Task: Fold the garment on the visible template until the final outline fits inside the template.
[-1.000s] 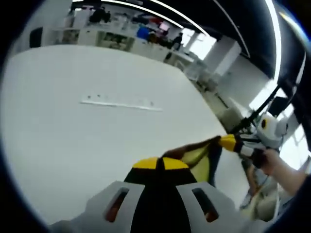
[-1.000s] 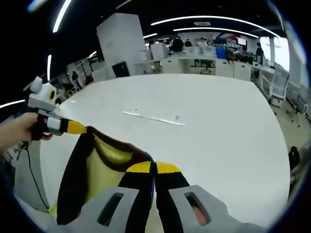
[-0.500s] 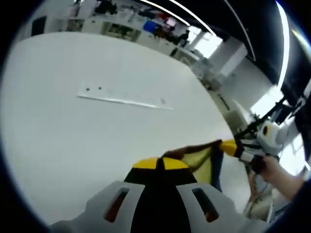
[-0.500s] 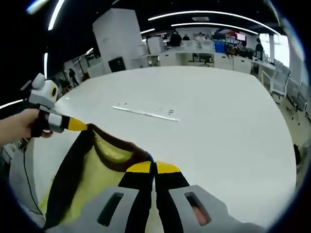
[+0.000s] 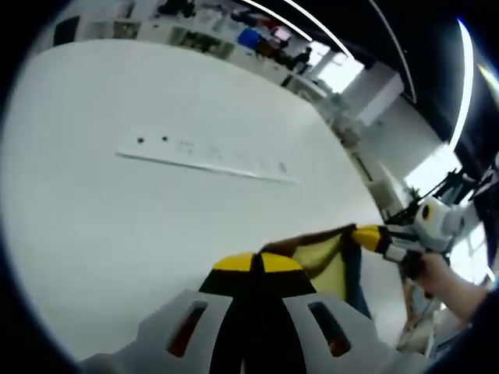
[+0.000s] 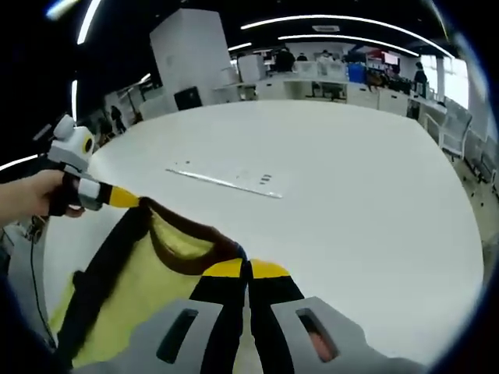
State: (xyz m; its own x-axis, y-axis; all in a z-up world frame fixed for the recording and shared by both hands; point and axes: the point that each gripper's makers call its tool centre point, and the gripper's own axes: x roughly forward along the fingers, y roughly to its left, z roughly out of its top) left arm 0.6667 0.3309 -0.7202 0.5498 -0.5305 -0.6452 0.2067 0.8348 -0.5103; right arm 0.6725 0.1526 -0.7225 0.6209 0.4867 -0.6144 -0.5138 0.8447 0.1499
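Observation:
A yellow garment (image 6: 160, 276) with a dark brown collar and dark sides hangs stretched between both grippers above the white table (image 6: 359, 195). My right gripper (image 6: 248, 269) is shut on one end of its collar edge. My left gripper (image 6: 129, 201), held by a hand, pinches the other end. In the left gripper view my left gripper (image 5: 257, 263) is shut on the garment (image 5: 326, 255), and my right gripper (image 5: 362, 234) grips the far corner. The template (image 6: 226, 179), a flat pale rectangle, lies on the table ahead of the garment, also seen as the template (image 5: 204, 156).
The white table (image 5: 101, 234) is large and round-edged. Desks, shelves and distant people (image 6: 284, 61) line the room behind it. Chairs (image 6: 452, 128) stand past the table's right edge. A person's hand (image 5: 440, 273) holds the right gripper.
Both views have drawn closer to the template, which looks larger. The garment stays stretched between the shut grippers, and more of its body and a sleeve shows in the right gripper view.

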